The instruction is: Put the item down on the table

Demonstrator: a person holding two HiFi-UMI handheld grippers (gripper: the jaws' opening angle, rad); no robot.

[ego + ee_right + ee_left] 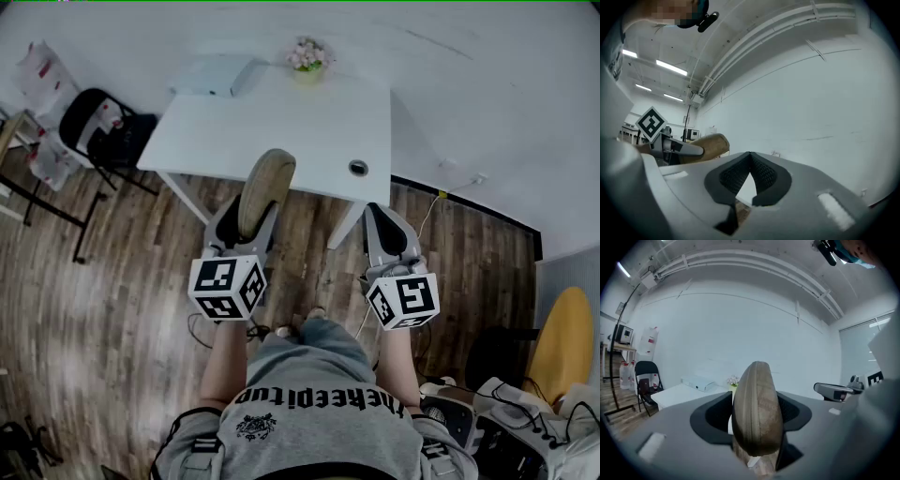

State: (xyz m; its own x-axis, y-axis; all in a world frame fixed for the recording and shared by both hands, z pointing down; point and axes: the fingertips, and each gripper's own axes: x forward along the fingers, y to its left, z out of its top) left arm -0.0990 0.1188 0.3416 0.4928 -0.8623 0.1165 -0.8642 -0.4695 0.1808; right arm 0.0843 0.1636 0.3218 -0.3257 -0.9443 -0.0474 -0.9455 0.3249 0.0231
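Brown case [265, 187] on edge, clamped in left gripper [255, 211], jaws spread wide, case end past the tips | right gripper [389, 220] closed, empty, alongside | case in the air at white desk's [281, 122] near edge

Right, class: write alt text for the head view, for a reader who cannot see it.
Seen from above, a person's left gripper holds a brown case in front of a white table, over a wood floor. The right gripper beside it is shut and empty. A white box and flowers sit at the table's far edge.
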